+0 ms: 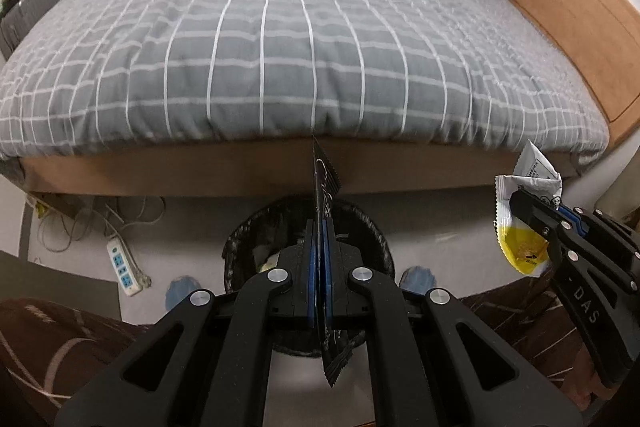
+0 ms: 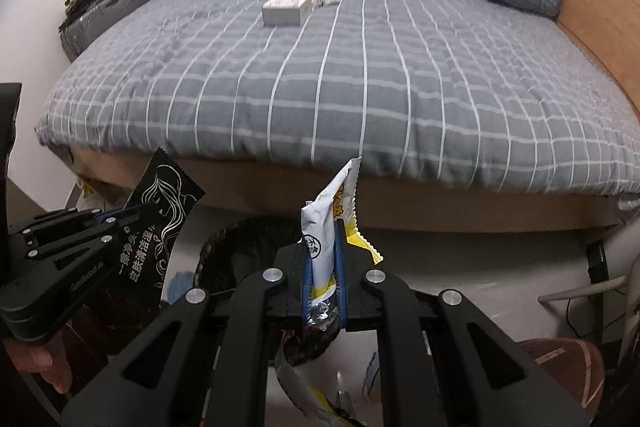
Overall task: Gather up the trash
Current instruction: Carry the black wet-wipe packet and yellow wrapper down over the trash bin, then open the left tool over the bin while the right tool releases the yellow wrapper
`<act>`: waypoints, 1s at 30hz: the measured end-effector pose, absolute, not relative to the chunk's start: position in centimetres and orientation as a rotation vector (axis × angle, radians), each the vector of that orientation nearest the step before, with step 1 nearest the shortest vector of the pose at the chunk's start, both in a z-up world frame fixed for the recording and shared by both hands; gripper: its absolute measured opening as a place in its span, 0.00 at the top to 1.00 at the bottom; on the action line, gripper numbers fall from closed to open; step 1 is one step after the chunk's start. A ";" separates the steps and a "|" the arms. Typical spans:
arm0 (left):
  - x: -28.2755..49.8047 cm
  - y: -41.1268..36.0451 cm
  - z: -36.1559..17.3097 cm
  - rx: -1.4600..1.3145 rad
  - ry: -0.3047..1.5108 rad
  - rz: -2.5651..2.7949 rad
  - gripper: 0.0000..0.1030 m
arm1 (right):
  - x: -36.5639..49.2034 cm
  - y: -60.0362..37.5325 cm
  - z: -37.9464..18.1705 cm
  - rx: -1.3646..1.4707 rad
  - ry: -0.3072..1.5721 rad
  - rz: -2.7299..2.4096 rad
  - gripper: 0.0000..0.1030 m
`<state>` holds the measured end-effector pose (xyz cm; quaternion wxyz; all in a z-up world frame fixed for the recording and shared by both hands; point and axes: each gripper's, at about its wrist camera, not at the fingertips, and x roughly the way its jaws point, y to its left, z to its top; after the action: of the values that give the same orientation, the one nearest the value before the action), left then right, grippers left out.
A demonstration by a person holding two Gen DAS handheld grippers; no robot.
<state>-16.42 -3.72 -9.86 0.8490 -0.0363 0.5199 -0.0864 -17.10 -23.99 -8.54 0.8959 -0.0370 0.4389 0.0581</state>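
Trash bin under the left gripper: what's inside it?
The trash bin has a dark liner and some pale scraps near its left wall. The left gripper and its black wrapper cover the rest.

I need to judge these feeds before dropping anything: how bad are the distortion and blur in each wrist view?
Left wrist view: strong fisheye bowing of the bed, dark corner vignette; black wrapper seen edge-on, bin dim but readable. Right wrist view: same bowing; white-and-yellow wrapper sharp, print on the black wrapper legible, floor below soft.
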 end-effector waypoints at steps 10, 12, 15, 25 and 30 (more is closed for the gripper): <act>-15.5 -3.2 -15.6 -0.090 1.182 -0.162 0.98 | -15.4 -25.0 -14.7 -0.062 1.014 0.110 0.92; -14.8 -3.5 -16.6 -0.088 1.192 -0.161 0.98 | -14.8 -25.2 -15.5 -0.056 1.024 0.110 0.92; -13.9 -4.4 -18.3 -0.069 1.210 -0.166 0.98 | -14.1 -25.2 -16.3 -0.067 1.027 0.112 0.92; -12.8 -6.8 -20.7 -0.047 1.220 -0.233 0.97 | -13.1 -26.3 -18.9 -0.040 1.071 0.093 0.92; -12.8 -7.1 -21.4 -0.019 1.230 -0.217 0.82 | -13.1 -25.9 -19.7 -0.047 1.082 0.101 0.92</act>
<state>-12.83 -7.14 -21.37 0.8111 -0.0087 0.5759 -0.1018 -13.12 -25.95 -19.70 0.8557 -0.0224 0.5147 0.0481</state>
